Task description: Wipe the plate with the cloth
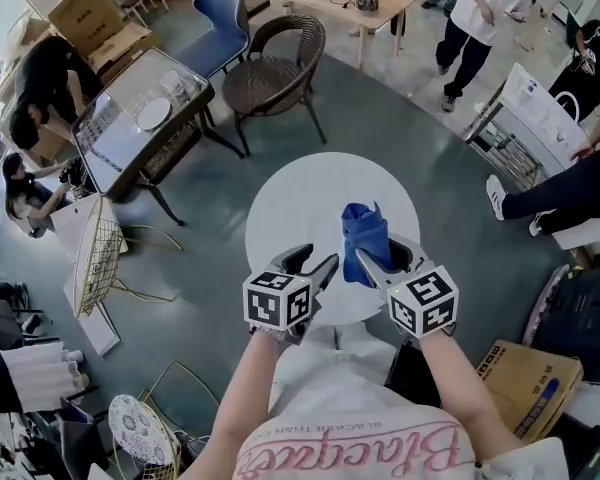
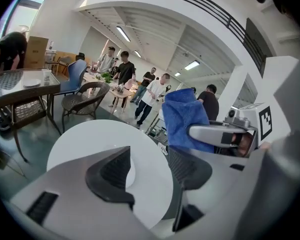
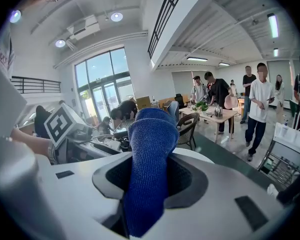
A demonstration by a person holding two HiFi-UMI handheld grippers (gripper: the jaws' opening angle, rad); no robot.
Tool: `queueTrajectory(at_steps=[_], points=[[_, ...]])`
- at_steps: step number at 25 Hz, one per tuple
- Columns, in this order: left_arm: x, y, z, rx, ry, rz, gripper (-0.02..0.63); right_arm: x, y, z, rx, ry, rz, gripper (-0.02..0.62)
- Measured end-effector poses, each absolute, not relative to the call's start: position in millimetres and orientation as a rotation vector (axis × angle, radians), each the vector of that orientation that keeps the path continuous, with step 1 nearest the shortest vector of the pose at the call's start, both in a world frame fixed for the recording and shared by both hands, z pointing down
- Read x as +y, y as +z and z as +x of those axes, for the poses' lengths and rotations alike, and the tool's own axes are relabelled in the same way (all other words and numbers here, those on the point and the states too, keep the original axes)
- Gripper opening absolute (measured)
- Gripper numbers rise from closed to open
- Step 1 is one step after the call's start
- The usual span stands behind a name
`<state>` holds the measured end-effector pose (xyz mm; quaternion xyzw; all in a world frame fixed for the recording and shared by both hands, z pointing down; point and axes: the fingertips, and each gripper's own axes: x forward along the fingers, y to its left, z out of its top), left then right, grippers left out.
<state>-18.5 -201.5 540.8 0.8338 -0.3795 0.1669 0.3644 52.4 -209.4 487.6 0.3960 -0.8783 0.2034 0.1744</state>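
Note:
A blue cloth (image 1: 365, 233) stands bunched upright between the jaws of my right gripper (image 1: 375, 263), which is shut on it; the right gripper view shows the cloth (image 3: 150, 149) filling the gap of that gripper (image 3: 150, 179). Beneath both grippers lies a round white surface (image 1: 300, 193); I cannot tell a separate plate from it. My left gripper (image 1: 315, 268) hangs over its near edge, jaws wide apart and nothing between them. In the left gripper view the open gripper (image 2: 150, 169) frames the white disc (image 2: 90, 139), and the cloth (image 2: 187, 119) rises to its right.
Behind the round surface stand a wicker chair (image 1: 275, 68), a blue chair (image 1: 220, 8) and a glass-topped table (image 1: 145, 108). A wire rack (image 1: 95, 258) leans at the left. A cardboard box (image 1: 525, 383) sits low right. Several people (image 1: 475, 28) stand around the room.

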Motion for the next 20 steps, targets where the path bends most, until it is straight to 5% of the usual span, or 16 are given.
queueTrajectory(at_steps=[20], points=[[-251,706,-59,-0.91,0.402,1.747,0.213,-231,580,47,-2.324,0.809,1.169,0.161]])
